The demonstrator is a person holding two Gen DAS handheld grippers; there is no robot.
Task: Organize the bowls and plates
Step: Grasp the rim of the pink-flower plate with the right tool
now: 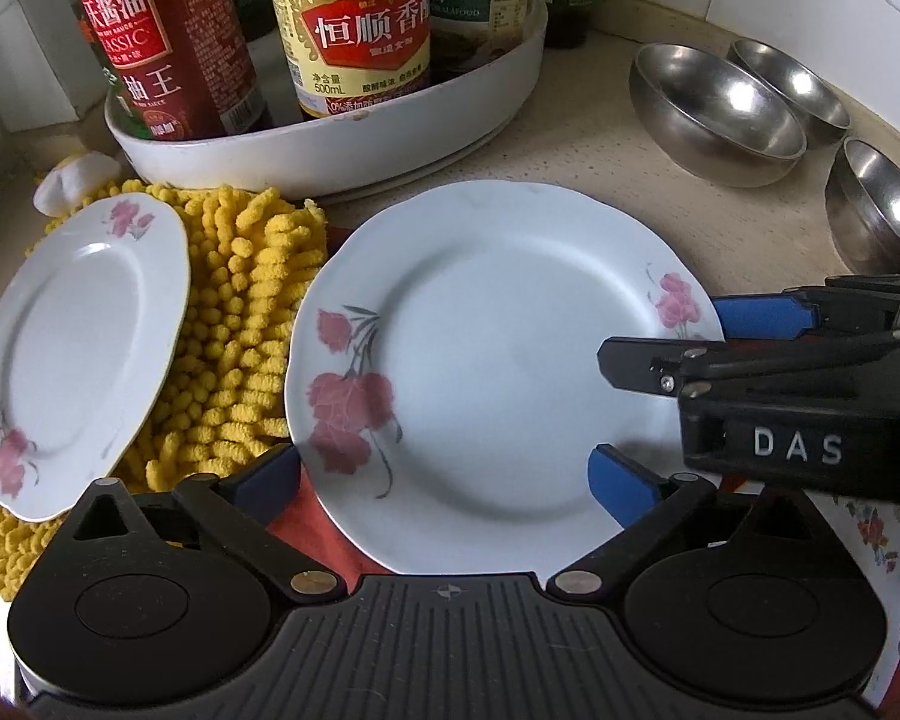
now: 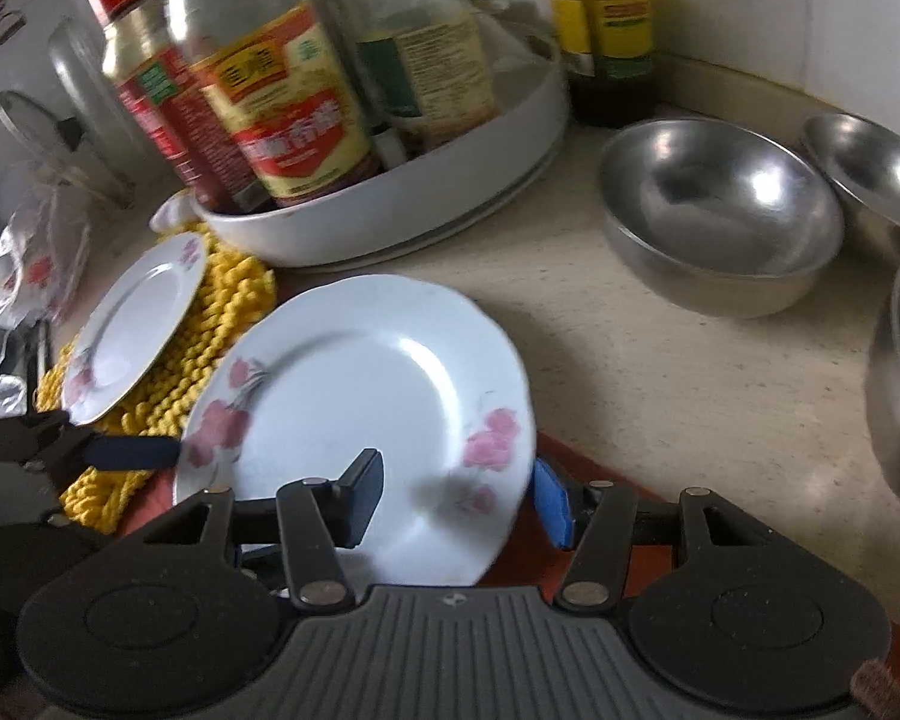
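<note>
A large white plate with pink flowers (image 1: 498, 360) lies in front of me; it also shows in the right wrist view (image 2: 360, 408). My right gripper (image 2: 450, 498) stands around its near right rim, one finger above and one below, jaws apart. My left gripper (image 1: 444, 474) is open, its blue pads (image 1: 621, 480) on either side of the plate's near edge. A smaller flowered plate (image 1: 78, 348) rests tilted on a yellow chenille mat (image 1: 246, 330). Three steel bowls (image 1: 714, 108) stand at the right.
A white turntable tray (image 1: 342, 144) full of sauce bottles (image 1: 360, 30) stands behind the plates. A red cloth (image 1: 324, 534) lies under the large plate. Foil bags (image 2: 30, 264) lie at far left. The tiled wall (image 2: 810, 12) closes the back right corner.
</note>
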